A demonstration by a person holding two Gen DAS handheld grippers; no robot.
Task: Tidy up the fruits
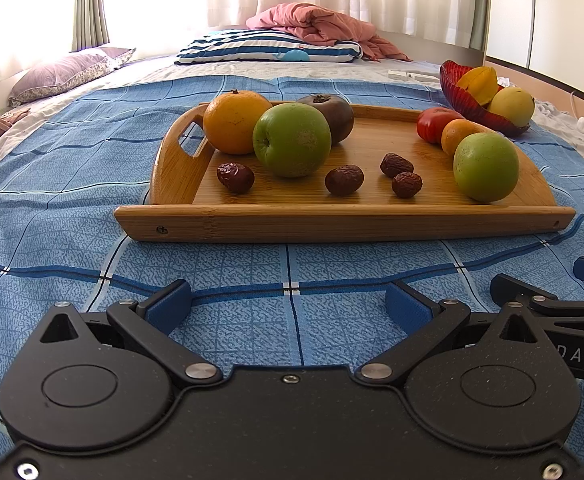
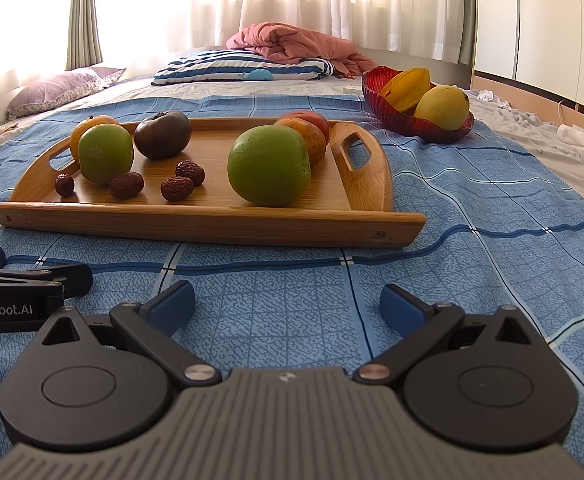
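On the bed ahead of me lies a bamboo tray [image 1: 344,222] holding two green apples [image 1: 292,140] [image 1: 486,167], an orange [image 1: 233,122] and a dark persimmon [image 1: 330,114] at its left, a red tomato [image 1: 432,123] and a small orange [image 1: 458,134] at its right, and four wrinkled red dates [image 1: 235,177] scattered along the front. Beyond its right end sits a red glass bowl [image 1: 458,92] with a starfruit [image 1: 480,82] and a yellow pear [image 1: 512,106].
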